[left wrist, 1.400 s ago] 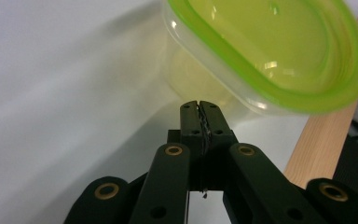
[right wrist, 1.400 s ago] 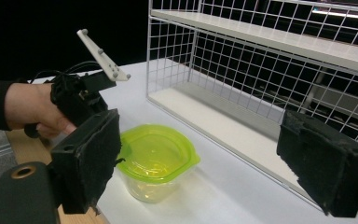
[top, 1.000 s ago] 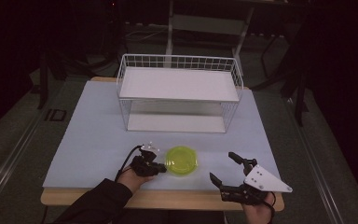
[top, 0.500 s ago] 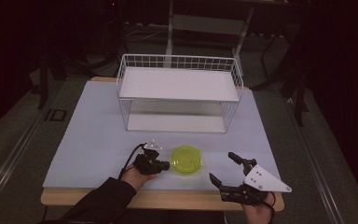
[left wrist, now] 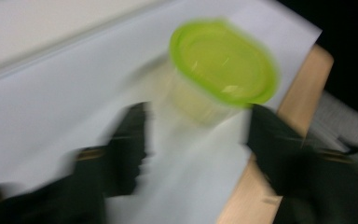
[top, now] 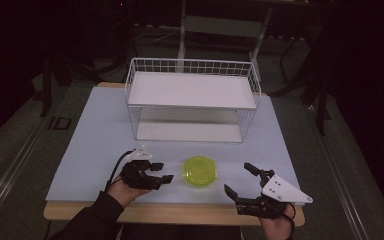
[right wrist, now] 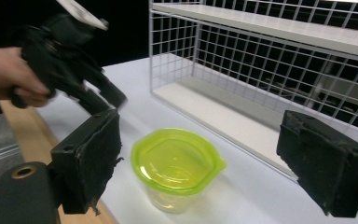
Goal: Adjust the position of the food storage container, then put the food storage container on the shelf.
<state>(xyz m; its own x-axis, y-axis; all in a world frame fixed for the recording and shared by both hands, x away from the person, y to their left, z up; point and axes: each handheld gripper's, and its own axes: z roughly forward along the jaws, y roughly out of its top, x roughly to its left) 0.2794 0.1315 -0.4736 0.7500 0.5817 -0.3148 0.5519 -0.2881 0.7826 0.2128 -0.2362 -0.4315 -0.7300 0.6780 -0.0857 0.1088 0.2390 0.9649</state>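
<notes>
The desk [top: 95, 145], a pale blue-white smooth sheet over a wooden board, takes up the middle of the high view. In its upper centre stands a white wire rack [top: 192, 100], a boxy grid of thin rods with two flat white shelves. Low in the frame, right of centre, sits the small container [top: 199, 171]: a clear, round plastic tub under a glossy lime-green snap lid with a little tab, resting on the desk near its front edge. The left claw [top: 163, 172], at lower left just beside the tub, has just been opening; its black jaws now stand apart with nothing between them and the tub ahead of them. The right claw [top: 239, 179], at lower right, is spread wide and empty, its worn, padded jaws framing the tub in the right gripper view. The tub looks light and slick, so a glancing jaw could skate it toward the wooden edge or tip it; a grip on the lid rim alone might pop the lid off
</notes>
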